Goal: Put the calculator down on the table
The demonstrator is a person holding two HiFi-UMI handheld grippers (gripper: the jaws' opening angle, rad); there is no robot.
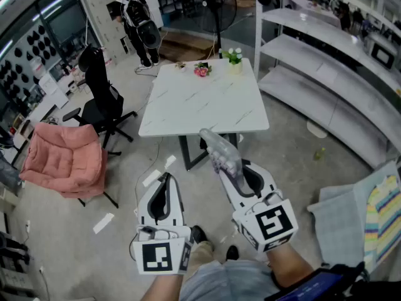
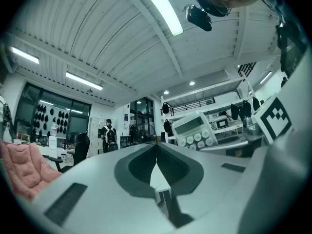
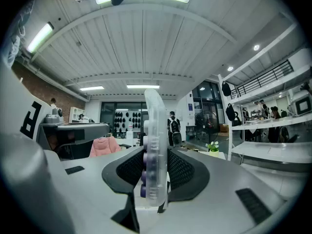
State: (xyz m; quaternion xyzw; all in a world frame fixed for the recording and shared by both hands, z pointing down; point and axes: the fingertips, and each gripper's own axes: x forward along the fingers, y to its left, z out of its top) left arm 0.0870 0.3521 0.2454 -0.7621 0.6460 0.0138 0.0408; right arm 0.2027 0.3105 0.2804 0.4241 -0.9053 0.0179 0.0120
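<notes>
The calculator (image 1: 223, 153) is translucent white with purple keys. It stands on edge between the pads of my right gripper (image 1: 232, 168), which is shut on it and holds it level in the air short of the table's near edge. The white marble table (image 1: 200, 102) stands ahead. In the right gripper view the calculator (image 3: 155, 150) sits edge-on in the right gripper (image 3: 156, 152). My left gripper (image 1: 165, 177) is beside it on the left, shut and empty. In the left gripper view the left gripper (image 2: 157, 145) meets at its tips, and the calculator (image 2: 195, 130) shows at the right.
A small pot of white flowers (image 1: 235, 56) and pink flowers (image 1: 202, 71) sit at the table's far edge. A pink padded chair (image 1: 62, 158) and a black office chair (image 1: 100, 99) stand left. White shelving (image 1: 326, 74) runs along the right. A person with a backpack (image 1: 135, 17) stands far back.
</notes>
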